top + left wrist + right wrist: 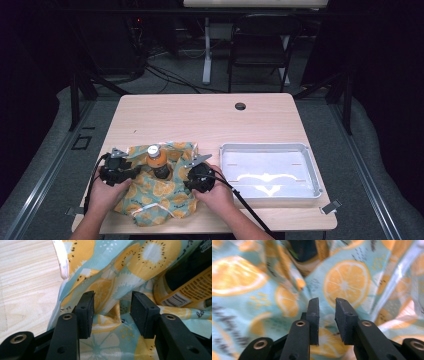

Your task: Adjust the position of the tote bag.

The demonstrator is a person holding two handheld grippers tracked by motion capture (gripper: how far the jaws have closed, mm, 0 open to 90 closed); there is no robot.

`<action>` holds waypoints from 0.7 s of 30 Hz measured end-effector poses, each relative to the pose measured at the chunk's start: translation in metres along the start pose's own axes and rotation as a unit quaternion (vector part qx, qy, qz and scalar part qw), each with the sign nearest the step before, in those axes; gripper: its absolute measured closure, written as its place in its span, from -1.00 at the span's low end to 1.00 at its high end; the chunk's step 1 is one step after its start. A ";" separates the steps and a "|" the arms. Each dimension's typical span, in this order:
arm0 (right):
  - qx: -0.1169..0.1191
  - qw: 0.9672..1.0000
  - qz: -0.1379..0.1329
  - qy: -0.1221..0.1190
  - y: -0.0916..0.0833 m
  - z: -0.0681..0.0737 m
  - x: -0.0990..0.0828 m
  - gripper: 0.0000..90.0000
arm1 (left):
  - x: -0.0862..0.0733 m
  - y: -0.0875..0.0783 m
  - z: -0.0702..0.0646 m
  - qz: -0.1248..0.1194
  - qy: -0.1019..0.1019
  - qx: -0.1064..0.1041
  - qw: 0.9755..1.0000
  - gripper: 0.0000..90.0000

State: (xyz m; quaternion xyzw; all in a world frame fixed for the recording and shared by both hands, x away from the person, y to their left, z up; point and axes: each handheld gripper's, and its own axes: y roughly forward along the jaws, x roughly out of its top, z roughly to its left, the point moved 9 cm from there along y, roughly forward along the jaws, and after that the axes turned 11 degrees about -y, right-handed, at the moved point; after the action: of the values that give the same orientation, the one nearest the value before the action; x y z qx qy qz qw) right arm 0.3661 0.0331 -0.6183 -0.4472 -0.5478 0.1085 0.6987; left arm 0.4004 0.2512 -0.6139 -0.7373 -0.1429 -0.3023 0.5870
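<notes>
High view overhead, facing forward; claw views close, sharing citrus-print cloth [165, 192]

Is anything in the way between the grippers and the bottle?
Yes. The bottle sits wrapped in the fruit-print bag, so cloth folds lie between it and both the left gripper and the right gripper.

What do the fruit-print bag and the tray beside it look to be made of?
Fruit-print bag: probably a thin coated fabric or plastic sheet; it creases softly and shows a slight sheen in the left gripper view. Tray: probably hard plastic or enamelled metal, glossy white-grey, with bright reflections on its floor.
</notes>
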 end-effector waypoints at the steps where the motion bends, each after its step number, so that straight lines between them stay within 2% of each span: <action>1: 0.005 1.000 -0.003 -0.004 -0.001 0.002 0.001 0.62 | -0.001 -0.001 -0.001 0.005 0.000 -0.004 1.000 0.21; 8: 0.031 0.999 -0.014 -0.030 -0.009 0.025 0.005 0.62 | -0.002 0.000 -0.002 0.005 -0.003 -0.008 1.000 0.21; 9: 0.031 0.999 -0.014 -0.030 -0.009 0.025 0.005 0.62 | -0.002 0.000 -0.002 0.005 -0.003 -0.008 1.000 0.21; 10: 0.037 0.998 -0.009 -0.042 -0.010 0.031 0.003 0.62 | -0.002 0.001 -0.002 0.001 -0.005 -0.007 1.000 0.21; 14: 0.045 0.998 -0.004 -0.050 -0.009 0.041 -0.002 0.63 | -0.002 0.001 -0.001 0.004 -0.004 -0.009 1.000 0.20; 18: 0.051 0.997 0.003 -0.060 -0.005 0.047 -0.009 0.63 | -0.001 -0.001 -0.002 0.001 -0.007 -0.011 1.000 0.20; 21: 0.052 0.997 0.004 -0.056 -0.004 0.047 -0.012 0.63 | -0.001 -0.001 -0.002 0.001 -0.007 -0.012 1.000 0.20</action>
State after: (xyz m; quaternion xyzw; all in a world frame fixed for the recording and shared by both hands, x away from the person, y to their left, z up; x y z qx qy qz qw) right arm 0.3200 0.0470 -0.6234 -0.4055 -0.5782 0.1644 0.6886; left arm 0.3985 0.2495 -0.6135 -0.7465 -0.1424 -0.2983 0.5775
